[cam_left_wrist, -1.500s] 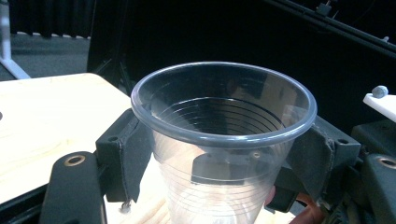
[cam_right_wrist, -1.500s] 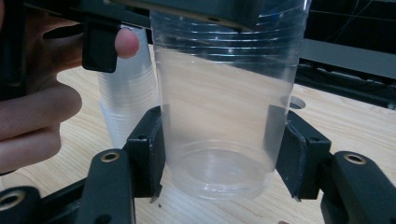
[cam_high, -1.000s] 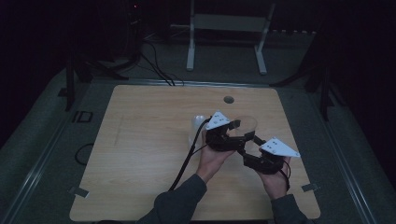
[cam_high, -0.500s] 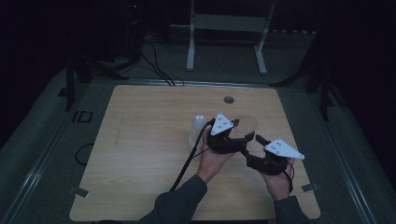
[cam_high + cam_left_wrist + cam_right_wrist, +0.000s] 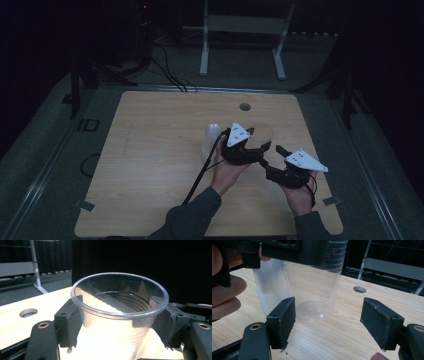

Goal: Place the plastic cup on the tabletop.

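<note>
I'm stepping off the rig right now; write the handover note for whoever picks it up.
Left gripper: shut on the clear plastic cup, gripping it below the rim, upright, just above the table.
Right gripper: open, nothing between the pads; its jaws have just been opening. It sits in front of the held cup.
Stack of cups: stands on the table beside the held cup.
Done: one cup is apart from the stack and in the left gripper.
Left: probably set the cup down; the spot cannot be told.
</note>
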Available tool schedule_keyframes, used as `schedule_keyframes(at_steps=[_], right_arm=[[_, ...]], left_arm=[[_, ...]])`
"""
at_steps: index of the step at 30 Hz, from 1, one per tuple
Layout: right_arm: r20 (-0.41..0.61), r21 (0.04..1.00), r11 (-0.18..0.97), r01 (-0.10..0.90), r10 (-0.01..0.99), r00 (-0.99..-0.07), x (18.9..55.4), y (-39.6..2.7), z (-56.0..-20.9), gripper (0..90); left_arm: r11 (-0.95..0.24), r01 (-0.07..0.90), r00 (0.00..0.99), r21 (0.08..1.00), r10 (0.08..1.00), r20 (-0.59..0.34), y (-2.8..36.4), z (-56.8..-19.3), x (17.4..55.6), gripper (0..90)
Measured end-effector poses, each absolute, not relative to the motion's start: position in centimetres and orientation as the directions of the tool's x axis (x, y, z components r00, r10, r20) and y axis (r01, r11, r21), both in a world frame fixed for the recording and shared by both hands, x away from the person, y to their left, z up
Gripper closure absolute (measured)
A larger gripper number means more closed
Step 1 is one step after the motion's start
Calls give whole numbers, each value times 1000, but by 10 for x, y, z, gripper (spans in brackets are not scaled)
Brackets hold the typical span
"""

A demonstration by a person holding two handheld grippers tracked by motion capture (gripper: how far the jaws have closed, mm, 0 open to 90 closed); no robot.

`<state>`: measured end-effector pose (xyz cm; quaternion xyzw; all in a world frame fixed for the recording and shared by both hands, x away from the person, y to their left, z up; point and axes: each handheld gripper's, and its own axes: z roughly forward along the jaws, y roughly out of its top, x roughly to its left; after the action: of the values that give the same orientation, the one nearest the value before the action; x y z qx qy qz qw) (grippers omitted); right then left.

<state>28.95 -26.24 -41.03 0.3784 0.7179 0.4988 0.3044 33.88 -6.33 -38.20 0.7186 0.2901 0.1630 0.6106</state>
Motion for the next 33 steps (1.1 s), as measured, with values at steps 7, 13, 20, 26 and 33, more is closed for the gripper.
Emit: schedule_keyframes(at_steps=[7, 13, 20, 26, 33], right_arm=[[-58, 947, 212, 242, 852, -521, 289, -265, -412, 279], [-58, 946, 213, 245, 853, -519, 289, -265, -412, 280], [-56, 946, 211, 245, 854, -517, 289, -266, -411, 280], [-57, 946, 212, 247, 855, -516, 289, -266, -413, 280], [-56, 946, 208, 247, 859, -508, 288, -269, -412, 280]], left_arm=[[-94, 215, 775, 972, 623, -111, -63, -384, 339, 295], [-102, 214, 774, 972, 624, -105, -63, -387, 340, 295], [-102, 215, 774, 971, 624, -106, -61, -389, 340, 296], [-108, 218, 773, 970, 626, -104, -60, -393, 340, 297], [-112, 220, 772, 969, 627, -103, -60, -397, 341, 297]])
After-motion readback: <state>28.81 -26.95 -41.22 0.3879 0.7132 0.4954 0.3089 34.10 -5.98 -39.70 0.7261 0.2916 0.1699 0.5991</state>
